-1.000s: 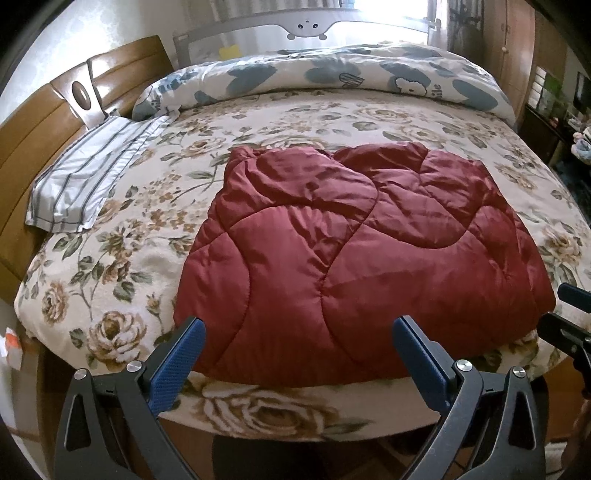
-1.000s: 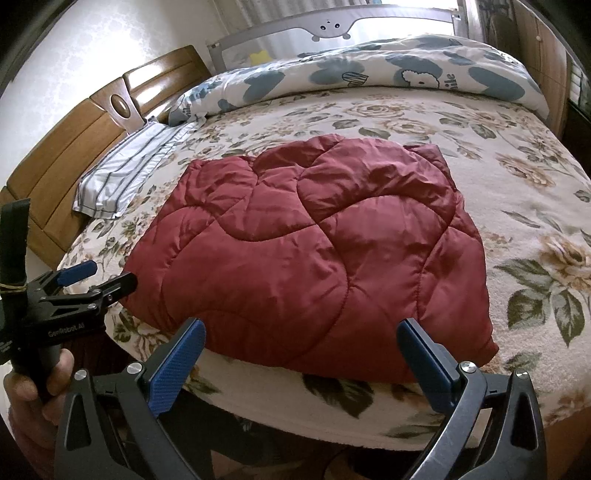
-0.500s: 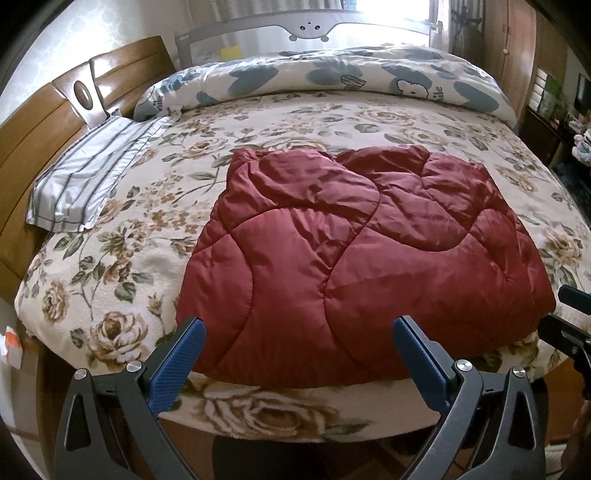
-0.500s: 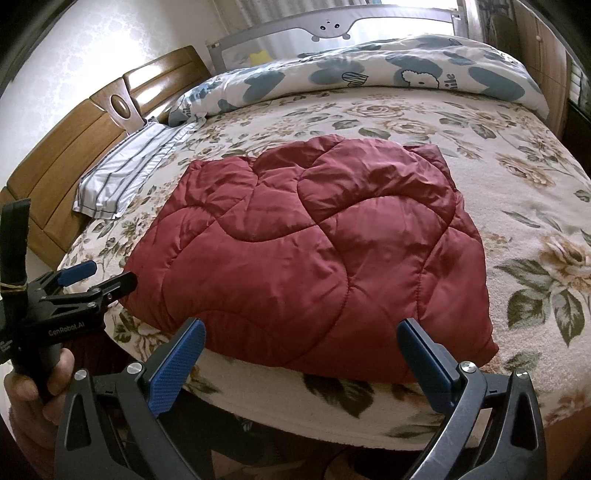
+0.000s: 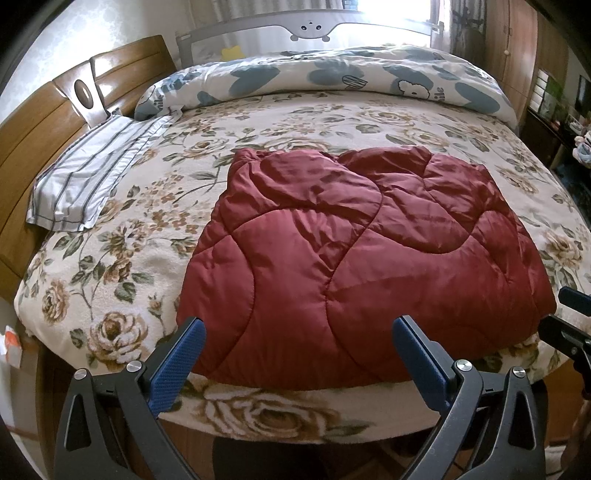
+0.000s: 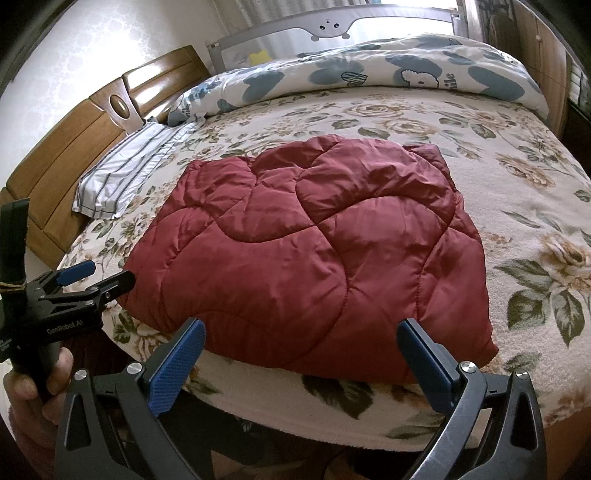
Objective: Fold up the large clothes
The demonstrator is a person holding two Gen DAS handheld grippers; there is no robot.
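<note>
A dark red quilted garment lies folded into a rough rectangle on the bed, its near edge at the bed's front edge. My left gripper hovers just in front of that near edge, open, with nothing between its blue pads. My right gripper is likewise open and empty before the garment's near edge. In the right wrist view the left gripper shows at the left, held by a hand, close to the garment's left corner. The right gripper's fingers show at the left wrist view's right edge.
The bed carries a floral blanket. A striped pillow lies at the left by the wooden headboard. A blue-and-white duvet is bunched along the far side under a grey bed rail. Wooden cabinets stand at the right.
The views barely shift; the garment lies still and both grippers stay open in front of its near edge.
</note>
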